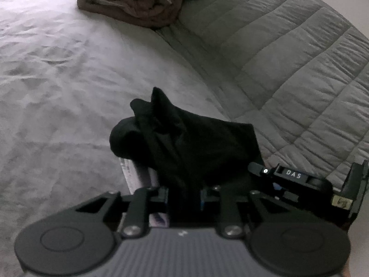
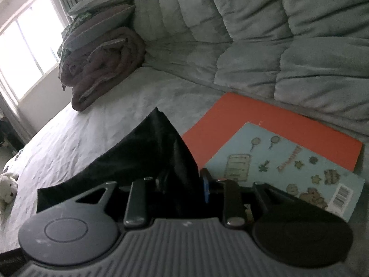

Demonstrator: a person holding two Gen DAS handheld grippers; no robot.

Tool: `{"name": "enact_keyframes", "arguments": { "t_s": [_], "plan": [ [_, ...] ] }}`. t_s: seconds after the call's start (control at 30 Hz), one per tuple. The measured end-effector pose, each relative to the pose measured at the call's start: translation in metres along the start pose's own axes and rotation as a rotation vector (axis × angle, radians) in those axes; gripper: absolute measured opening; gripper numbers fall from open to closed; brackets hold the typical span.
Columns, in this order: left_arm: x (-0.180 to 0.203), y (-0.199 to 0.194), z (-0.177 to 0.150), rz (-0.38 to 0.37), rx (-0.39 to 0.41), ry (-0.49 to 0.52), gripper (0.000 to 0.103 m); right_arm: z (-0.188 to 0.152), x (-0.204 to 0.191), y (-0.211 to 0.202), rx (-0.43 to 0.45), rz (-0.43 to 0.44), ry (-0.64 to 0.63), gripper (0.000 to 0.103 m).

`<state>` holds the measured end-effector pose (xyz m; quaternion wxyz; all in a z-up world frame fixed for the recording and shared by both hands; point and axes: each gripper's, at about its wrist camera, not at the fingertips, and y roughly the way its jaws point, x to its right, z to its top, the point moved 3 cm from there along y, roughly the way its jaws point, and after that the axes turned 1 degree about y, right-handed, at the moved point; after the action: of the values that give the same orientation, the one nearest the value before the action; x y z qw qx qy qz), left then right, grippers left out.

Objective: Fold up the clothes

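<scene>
A black garment (image 1: 189, 143) lies bunched on the pale bed sheet (image 1: 57, 92), rising to a peak at its far end. My left gripper (image 1: 184, 170) is under its near edge. One pale finger (image 1: 138, 175) shows at the cloth's left and the other is covered. The cloth sits loosely between open jaws. The right gripper's black body (image 1: 304, 182) is close by on the right. In the right wrist view the same garment (image 2: 150, 152) fills my right gripper (image 2: 182, 182). Its blue pad (image 2: 206, 190) stands just beside the fold and the jaws are open.
A grey quilt (image 1: 288, 57) runs along the right side. A rolled brown blanket (image 2: 101, 62) with pillows lies at the far end. An orange folder (image 2: 265, 124) and a pale blue booklet (image 2: 276, 168) lie right of the garment. A plush toy (image 2: 8, 187) sits at the left edge.
</scene>
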<state>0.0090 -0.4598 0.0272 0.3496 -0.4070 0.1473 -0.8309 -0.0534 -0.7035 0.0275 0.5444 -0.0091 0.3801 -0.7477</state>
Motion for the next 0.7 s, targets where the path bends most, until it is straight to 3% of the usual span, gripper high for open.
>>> {"name": "enact_keyframes", "arguments": {
  "t_s": [0.3,0.37,0.5,0.57,0.63,0.7],
  "plan": [
    [-0.026,-0.009,0.022,-0.086,0.039,-0.154,0.036,-0.003,-0.004,-0.001,-0.014,-0.024,-0.034,0.029],
    [-0.024,-0.003,0.03,-0.094,0.025,-0.135,0.045,-0.003,-0.004,-0.002,-0.017,-0.021,-0.033,0.03],
    [-0.016,0.007,0.039,-0.076,0.017,-0.098,0.045,-0.003,-0.005,-0.001,-0.022,-0.009,-0.043,0.031],
    [-0.017,0.009,0.041,-0.068,0.025,-0.093,0.038,-0.003,-0.006,-0.001,-0.017,-0.019,-0.061,0.022],
    [-0.013,0.011,0.042,-0.042,0.042,-0.05,0.024,-0.004,-0.008,-0.001,-0.016,-0.025,-0.073,0.019],
    [-0.007,0.008,0.04,-0.029,0.069,0.023,0.017,-0.006,-0.009,-0.001,-0.013,-0.03,-0.084,0.017]
  ]
}}
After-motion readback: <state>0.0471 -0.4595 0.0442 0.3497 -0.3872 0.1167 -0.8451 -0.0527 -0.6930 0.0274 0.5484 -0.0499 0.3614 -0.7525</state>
